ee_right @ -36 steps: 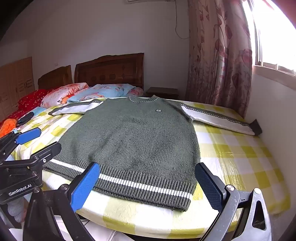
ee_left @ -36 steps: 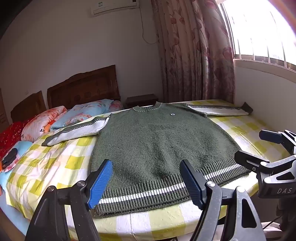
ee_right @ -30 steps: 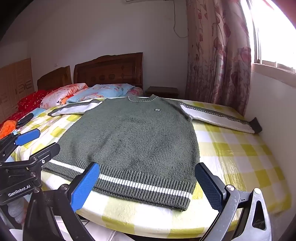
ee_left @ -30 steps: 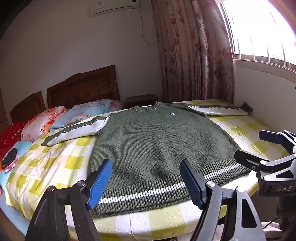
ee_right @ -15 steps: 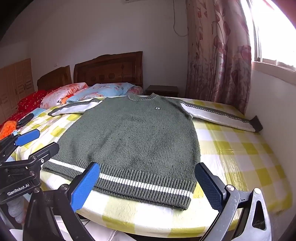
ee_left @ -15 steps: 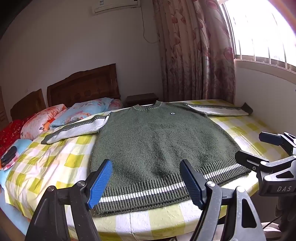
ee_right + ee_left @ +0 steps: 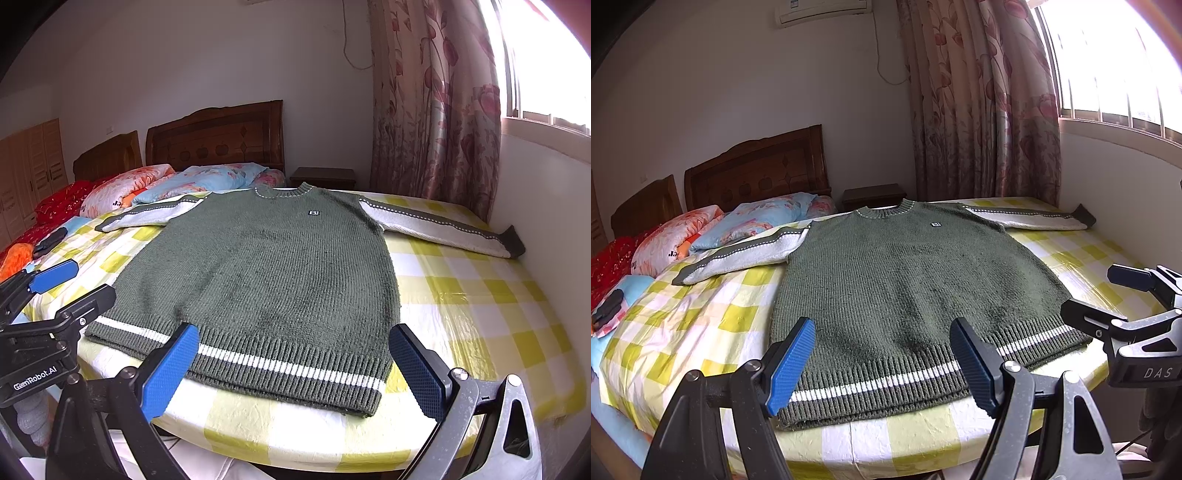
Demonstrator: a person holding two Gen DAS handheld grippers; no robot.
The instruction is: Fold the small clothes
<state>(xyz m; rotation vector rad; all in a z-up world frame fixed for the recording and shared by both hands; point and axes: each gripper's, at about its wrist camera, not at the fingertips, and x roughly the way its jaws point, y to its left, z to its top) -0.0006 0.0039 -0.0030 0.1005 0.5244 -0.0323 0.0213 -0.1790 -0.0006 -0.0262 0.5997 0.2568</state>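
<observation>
The left gripper (image 7: 882, 360) hangs with its 2 blue pads spread wide and nothing between them, poised just above the near edge of the bed, apart from the cloth. Directly ahead of it, under and beyond the pads, lies the green sweater (image 7: 905, 284), spread flat and face up on the yellow-and-white checked sheet (image 7: 701, 325), its ribbed hem with 1 white stripe nearest the claw and its collar farthest away. The right gripper (image 7: 295, 369) stands off to the left claw's right, its 2 pads likewise set wide and empty, hovering over the hem's right half without touching it. Each claw shows at the edge of the other's view. The sweater's 2 grey-and-white sleeves stretch out sideways: 1 (image 7: 738, 254) runs ahead and left toward the pillows (image 7: 757, 221), the other (image 7: 443, 229) ahead and right to the wall, its dark cuff against it. Beyond the collar stand the wooden headboard (image 7: 218, 136) and a floral curtain (image 7: 982, 103); a small dark object (image 7: 607, 312) lies far left.
</observation>
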